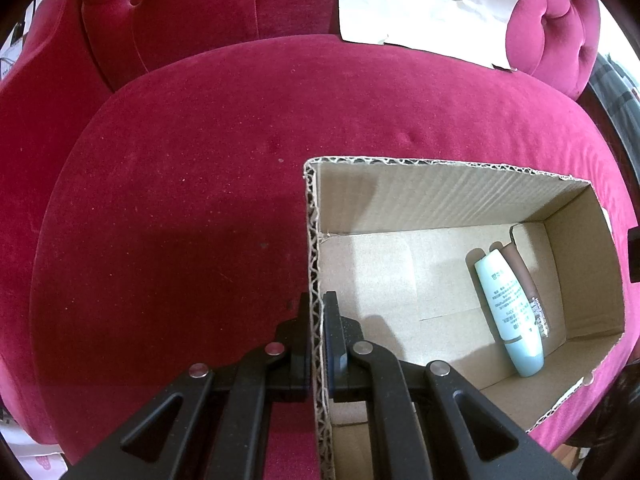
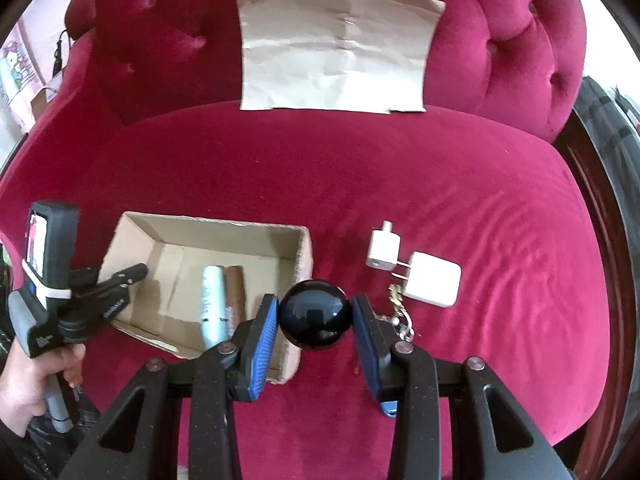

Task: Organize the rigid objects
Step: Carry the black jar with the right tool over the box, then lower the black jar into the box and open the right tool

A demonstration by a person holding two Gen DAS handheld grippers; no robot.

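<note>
A glossy black ball (image 2: pixel 314 314) hangs above the red seat, clamped between the blue pads of my right gripper (image 2: pixel 315 316). An open cardboard box (image 2: pixel 208 226) sits to its left, holding a pale green tube (image 2: pixel 214 304) and a brown tube (image 2: pixel 236 290). In the left wrist view my left gripper (image 1: pixel 316 308) is shut on the box's left wall (image 1: pixel 314 248), one finger outside and one inside. The green tube (image 1: pixel 508 312) and the brown tube (image 1: pixel 522 272) lie at the far right of the box floor. The left gripper (image 2: pixel 140 270) also shows from the right wrist, held by a hand (image 2: pixel 28 384).
Two white chargers, a small one (image 2: pixel 383 250) and a larger one (image 2: pixel 432 284), lie on the red velvet seat (image 2: pixel 400 168) right of the ball, with a metal keychain (image 2: pixel 400 312) beside them. A sheet of brown paper (image 2: pixel 336 46) leans on the tufted backrest.
</note>
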